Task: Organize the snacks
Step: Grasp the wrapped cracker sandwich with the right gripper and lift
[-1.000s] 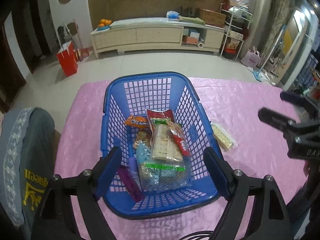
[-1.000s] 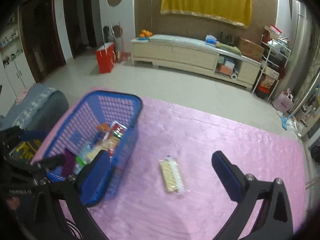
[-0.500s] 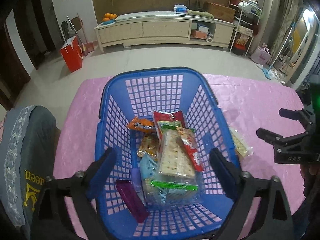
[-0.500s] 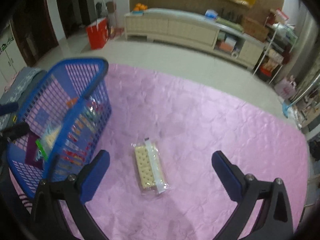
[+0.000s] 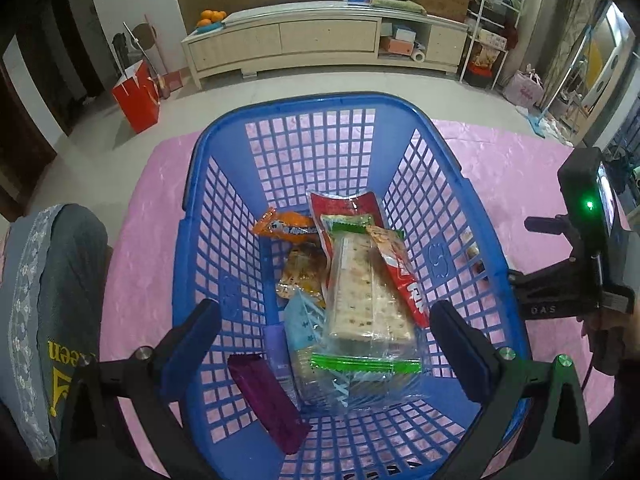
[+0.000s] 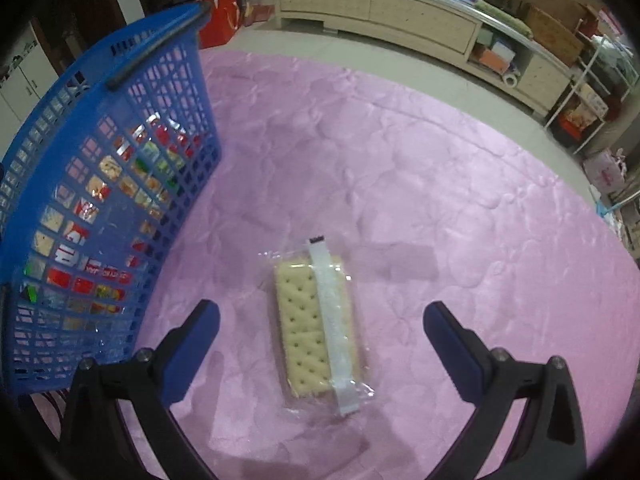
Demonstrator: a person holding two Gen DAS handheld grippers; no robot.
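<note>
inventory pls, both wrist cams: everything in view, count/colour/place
basket: 1, blue, on the tablecloth, left of the loose pack
snack packs in basket: several, mixed colours; exact count unclear
purple bar: 1, near corner of basket floor
cracker pack: 1, clear wrap, on the cloth outside the basket
tablecloth: 1, pink
red bag: 1, on the floor
cabinet: 1, beige, far wall
left gripper: open, over the basket
right gripper: open, astride the cracker pack
</note>
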